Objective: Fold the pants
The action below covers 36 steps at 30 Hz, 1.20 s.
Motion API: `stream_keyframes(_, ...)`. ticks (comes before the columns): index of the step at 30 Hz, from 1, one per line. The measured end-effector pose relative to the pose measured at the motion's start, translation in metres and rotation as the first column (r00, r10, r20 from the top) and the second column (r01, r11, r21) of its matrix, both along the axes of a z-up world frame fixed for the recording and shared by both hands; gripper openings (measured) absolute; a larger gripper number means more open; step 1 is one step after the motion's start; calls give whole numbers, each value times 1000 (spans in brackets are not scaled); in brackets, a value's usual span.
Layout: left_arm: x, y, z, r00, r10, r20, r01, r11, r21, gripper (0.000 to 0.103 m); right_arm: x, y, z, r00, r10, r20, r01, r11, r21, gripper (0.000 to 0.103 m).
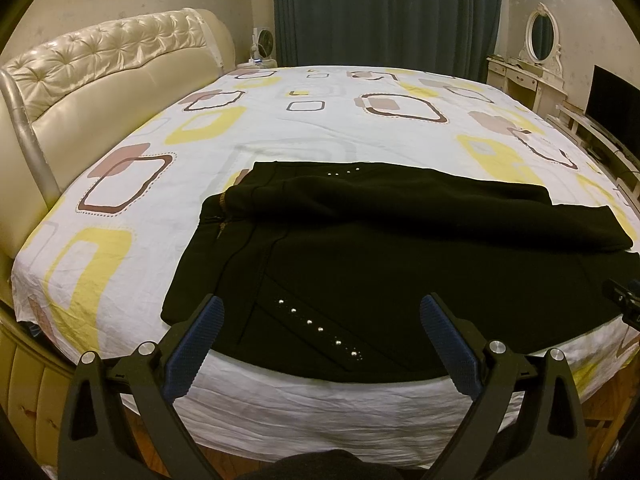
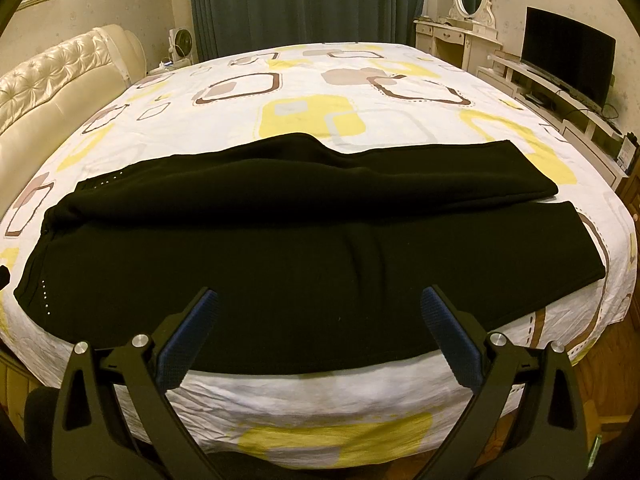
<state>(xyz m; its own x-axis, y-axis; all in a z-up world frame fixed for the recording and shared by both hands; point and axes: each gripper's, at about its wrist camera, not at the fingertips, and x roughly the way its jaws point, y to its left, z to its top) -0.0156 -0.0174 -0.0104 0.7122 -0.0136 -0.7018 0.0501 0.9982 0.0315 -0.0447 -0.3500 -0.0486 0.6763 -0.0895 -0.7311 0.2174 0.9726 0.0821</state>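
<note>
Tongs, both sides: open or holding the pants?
Left tongs: open, holding nothing, above the pants.
Right tongs: open, holding nothing.

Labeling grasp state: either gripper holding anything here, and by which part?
Nothing held. The left gripper and right gripper are both open, short of the black pants on the bed.

Black pants (image 1: 360,264) with silver studs (image 1: 316,326), white bedsheet (image 1: 280,128) printed with yellow and brown squares, teal curtain (image 1: 384,12)
</note>
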Motion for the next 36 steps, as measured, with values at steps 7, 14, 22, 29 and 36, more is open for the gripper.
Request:
stream_keyframes(7, 0, 0, 0, 1000, 0, 0, 0, 1000, 2, 98, 0, 0, 0, 1000, 0, -1, 0, 1000, -1, 101)
stream_keyframes(14, 0, 0, 0, 1000, -1, 0, 1, 1000, 1, 98, 0, 1, -2, 1000, 1, -5, -1, 1000, 3, 101)
stream_keyframes(22, 0, 0, 0, 1000, 0, -1, 0, 1000, 0, 98, 0, 1, -3, 1000, 1, -6, -1, 1000, 4, 101)
stream_keyframes(29, 0, -1, 0, 1000, 0, 0, 0, 1000, 2, 98, -1, 3, -3, 1000, 2, -7, -2, 1000, 3, 101)
stream_keyframes(36, 0, -1, -1, 1000, -1, -1, 1, 1000, 2, 98, -2, 5, -4, 1000, 3, -10, -3, 1000, 6, 101)
